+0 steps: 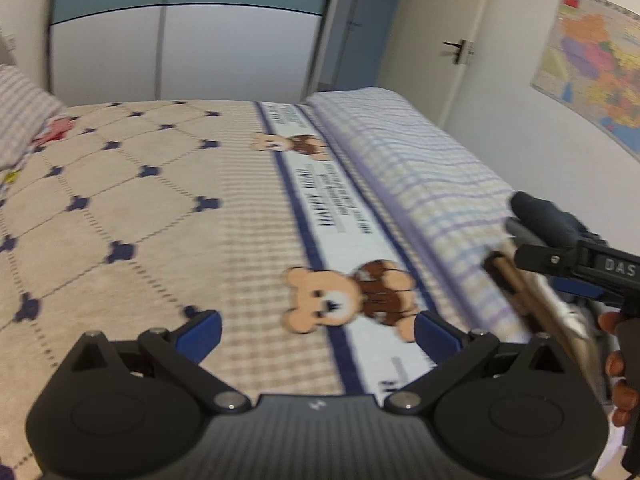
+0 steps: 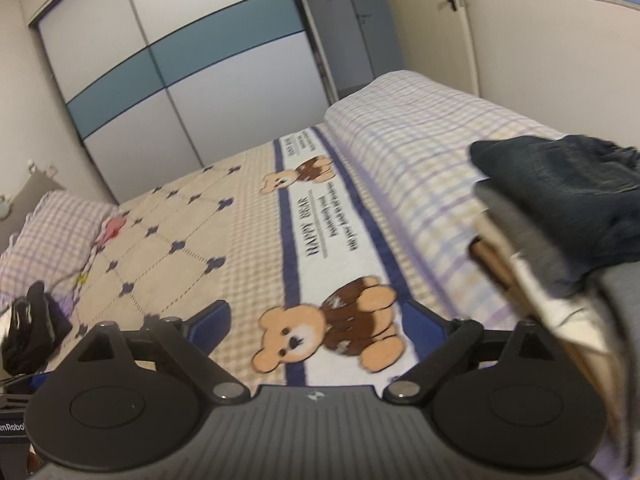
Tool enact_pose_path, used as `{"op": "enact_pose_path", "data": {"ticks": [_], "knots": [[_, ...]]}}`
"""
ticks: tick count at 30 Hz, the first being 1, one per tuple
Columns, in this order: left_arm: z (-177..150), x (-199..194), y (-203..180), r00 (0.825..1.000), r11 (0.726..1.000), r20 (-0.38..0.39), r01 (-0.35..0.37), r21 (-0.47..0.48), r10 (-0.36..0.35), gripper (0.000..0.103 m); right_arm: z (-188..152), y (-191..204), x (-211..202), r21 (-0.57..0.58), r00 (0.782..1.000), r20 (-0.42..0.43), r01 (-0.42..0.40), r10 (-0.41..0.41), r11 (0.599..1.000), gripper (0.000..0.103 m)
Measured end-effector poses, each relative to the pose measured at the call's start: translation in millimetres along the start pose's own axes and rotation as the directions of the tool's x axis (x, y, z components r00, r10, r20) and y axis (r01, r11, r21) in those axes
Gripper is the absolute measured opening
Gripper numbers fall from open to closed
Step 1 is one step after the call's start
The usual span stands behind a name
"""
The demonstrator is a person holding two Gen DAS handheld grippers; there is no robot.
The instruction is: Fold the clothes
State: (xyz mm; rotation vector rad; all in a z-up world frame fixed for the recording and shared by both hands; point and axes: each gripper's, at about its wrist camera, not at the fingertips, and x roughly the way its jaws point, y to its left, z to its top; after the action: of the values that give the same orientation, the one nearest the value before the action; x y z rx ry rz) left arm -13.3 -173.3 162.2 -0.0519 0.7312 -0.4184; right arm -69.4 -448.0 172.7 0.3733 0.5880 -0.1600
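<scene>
Clothes (image 2: 560, 216): folded stack sits on the checked quilt (image 2: 420, 140) along the right side of the bed, at the near right edge of the right wrist view. Dark denim piece on top, grey layer under it, then white and tan layers at the bottom. Stack edges are blurred, so the exact layer count is unclear.

Same stack shows in the left wrist view at far right, dark piece (image 1: 544, 216) on top, partly behind the right gripper (image 1: 592, 272) and the hand (image 1: 618, 364) on its handle.

Left gripper (image 1: 318, 332): jaws spread wide, nothing between them. It hangs over the bedspread (image 1: 140, 208), with a bear print (image 1: 344, 300) showing in the gap.

Right gripper (image 2: 316, 326): jaws also wide apart, nothing gripped. A bear print (image 2: 328, 332) lies in the gap. The stack is off to its right, clear of the fingers.

Other items:
- checked pillow (image 2: 52, 232) at the far left of the bed
- dark bundle (image 2: 28, 328) at the left edge, near the pillow
- wardrobe (image 2: 180, 60) with sliding doors behind the bed
- door (image 1: 436, 40) and wall map (image 1: 596, 68) to the right

Both views are motion-blurred.
</scene>
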Motion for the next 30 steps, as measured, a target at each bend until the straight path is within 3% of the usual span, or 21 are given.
{"op": "enact_pose_path", "data": {"ticks": [8, 16, 23, 30], "knots": [[-26, 15, 76, 0.993, 0.992, -0.038, -0.117, -0.042, 0.116, 0.103, -35, 63, 44, -0.04, 0.997, -0.067, -0.027, 0.025, 0.999, 0.103], [-51, 48, 151, 0.974, 0.975, -0.071, -0.218, -0.037, 0.215, 0.103, -78, 111, 97, -0.058, 0.992, -0.125, -0.026, 0.018, 0.998, 0.103], [-74, 75, 203, 0.956, 0.958, -0.06, -0.287, -0.001, 0.286, 0.103, -117, 136, 144, -0.05, 0.993, -0.12, 0.013, -0.019, 0.999, 0.103], [-93, 95, 238, 0.944, 0.944, -0.038, -0.328, -0.037, 0.327, 0.103, -151, 163, 175, -0.151, 0.995, -0.043, 0.078, -0.086, 0.985, 0.103]]}}
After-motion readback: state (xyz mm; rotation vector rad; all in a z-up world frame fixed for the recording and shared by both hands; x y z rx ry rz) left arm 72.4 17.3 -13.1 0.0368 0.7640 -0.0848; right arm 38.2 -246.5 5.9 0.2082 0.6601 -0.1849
